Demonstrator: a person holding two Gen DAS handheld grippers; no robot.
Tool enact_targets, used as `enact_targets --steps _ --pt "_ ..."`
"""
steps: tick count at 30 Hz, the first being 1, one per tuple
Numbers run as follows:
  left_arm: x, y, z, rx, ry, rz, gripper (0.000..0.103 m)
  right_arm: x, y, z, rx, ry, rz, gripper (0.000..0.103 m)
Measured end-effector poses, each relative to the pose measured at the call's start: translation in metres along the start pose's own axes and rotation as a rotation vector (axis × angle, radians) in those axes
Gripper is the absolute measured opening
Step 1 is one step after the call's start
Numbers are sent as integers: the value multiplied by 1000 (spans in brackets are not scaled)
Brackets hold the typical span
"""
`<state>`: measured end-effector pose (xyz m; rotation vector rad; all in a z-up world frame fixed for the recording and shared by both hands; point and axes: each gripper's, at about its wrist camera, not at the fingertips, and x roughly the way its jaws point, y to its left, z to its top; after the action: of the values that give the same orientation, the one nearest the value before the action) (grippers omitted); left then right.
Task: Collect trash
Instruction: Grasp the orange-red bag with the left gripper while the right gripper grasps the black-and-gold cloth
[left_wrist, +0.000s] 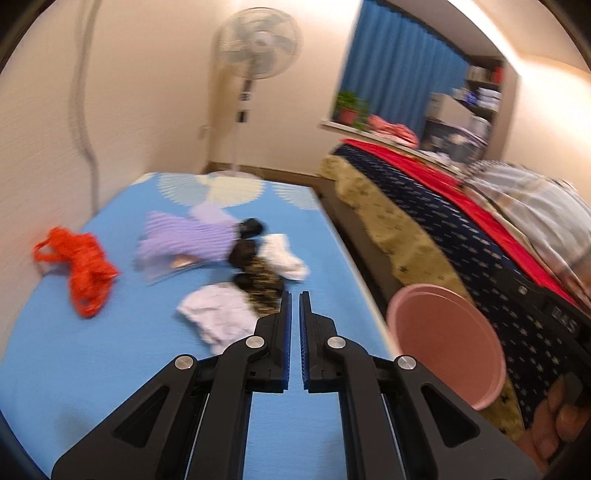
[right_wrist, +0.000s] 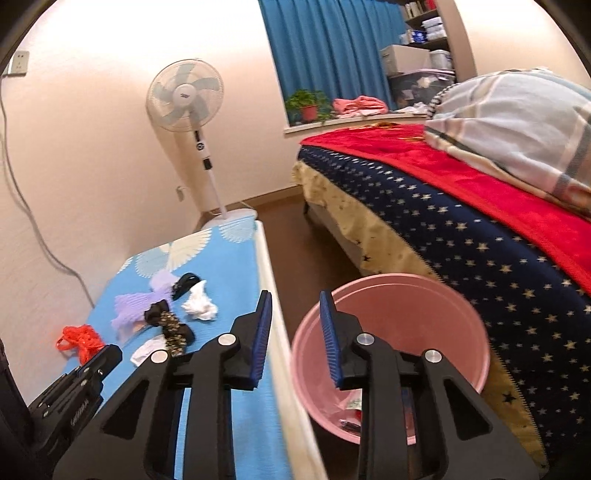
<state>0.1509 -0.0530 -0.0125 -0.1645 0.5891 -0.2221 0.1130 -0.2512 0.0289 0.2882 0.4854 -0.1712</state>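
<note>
A blue-covered table (left_wrist: 74, 369) carries an orange net (left_wrist: 83, 267), purple wrapping (left_wrist: 181, 238) and white tissues (left_wrist: 218, 314).

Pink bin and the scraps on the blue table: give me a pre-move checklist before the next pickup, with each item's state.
1. Pink bin upright beside the table, mouth unobstructed: ok.
2. Right gripper empty, jaws apart, nothing between them: ok.
3. Left gripper empty, jaws shut; must open before grasping: not ok.
4. Scraps lie on the blue table: orange mesh bag, white tissue, purple wrapper: ok.
5. Bin has room; a few scraps at the bottom: ok.
6. Whether the dark patterned piece counts as trash: cannot tell.
</note>
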Motion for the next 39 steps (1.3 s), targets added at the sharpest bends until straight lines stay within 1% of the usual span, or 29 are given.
enact_targets --steps 1,4,6,10,16,19,20,21,22,24,27,32,33,34,36,39 --pt "2 8 0 -24 -2 35 5 3 3 -1 -4 2 11 27" --pt "5 20 0 -55 -19 105 5 15 15 -4 -18 13 46 27" --pt "5 26 1 -62 -32 134 5 25 22 -7 -21 22 70 27" --pt "7 39 4 -68 -70 221 5 43 35 -11 -18 41 112 27" --pt "13 62 6 -110 -96 336 5 69 59 -21 -24 82 187 28" --pt "16 73 6 -132 -102 383 5 85 72 -30 -28 119 226 28" --pt "18 76 6 -139 -101 397 6 91 76 -34 -26 136 240 28" --pt "19 79 6 -145 -100 409 12 97 80 -38 -26 151 253 29" --pt "21 84 6 -155 -102 431 21 101 83 -41 -27 163 263 29" --pt "23 89 7 -161 -106 453 30 110 91 -46 -30 188 282 29" --pt "26 96 10 -166 -111 488 33 120 103 -50 -39 207 302 33" --pt "31 115 16 -193 -120 552 38 135 115 -55 -45 248 305 33" --pt "31 119 17 -199 -119 565 41 138 116 -56 -48 257 301 33" --pt "33 125 18 -206 -114 586 46 142 118 -58 -49 271 299 33" --pt "36 141 18 -244 -90 630 48 148 119 -61 -53 293 293 33" --pt "42 161 16 -318 -55 641 48 156 120 -64 -44 328 284 33"
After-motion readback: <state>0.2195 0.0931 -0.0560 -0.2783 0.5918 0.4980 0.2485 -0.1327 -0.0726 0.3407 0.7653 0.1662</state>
